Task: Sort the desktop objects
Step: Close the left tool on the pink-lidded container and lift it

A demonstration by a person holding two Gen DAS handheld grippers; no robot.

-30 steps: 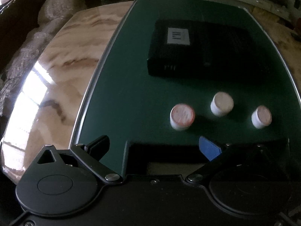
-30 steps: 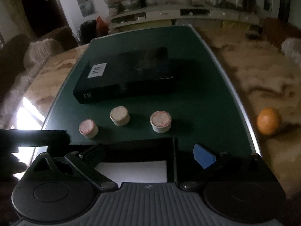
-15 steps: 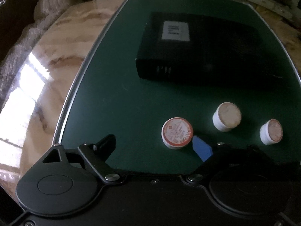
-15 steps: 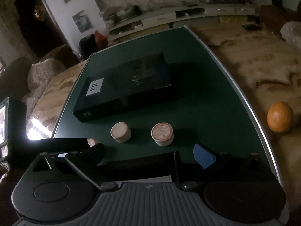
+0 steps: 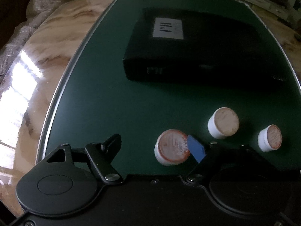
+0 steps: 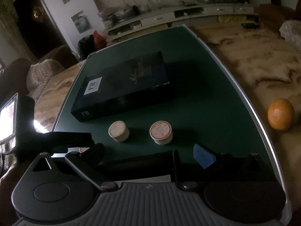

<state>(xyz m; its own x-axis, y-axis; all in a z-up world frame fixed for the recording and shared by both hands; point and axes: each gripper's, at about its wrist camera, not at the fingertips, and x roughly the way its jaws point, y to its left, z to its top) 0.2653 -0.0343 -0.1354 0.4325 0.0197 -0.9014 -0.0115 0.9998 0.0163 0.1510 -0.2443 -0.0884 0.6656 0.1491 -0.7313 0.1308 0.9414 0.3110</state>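
With the left gripper (image 5: 153, 146) closing its jaws around the nearest small white round jar with a red-rimmed lid (image 5: 172, 147) on the green desk mat (image 5: 112, 98), centre the jar before clamping, since only the blue pad touches it.

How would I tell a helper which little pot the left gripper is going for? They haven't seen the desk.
On the green mat, a black box lies flat, with three small white round pots in a row before it. The target pot is at the row's left end, between the closing jaws of the left gripper. It has a red-rimmed lid, unlike the plain tan-topped pot beside it.
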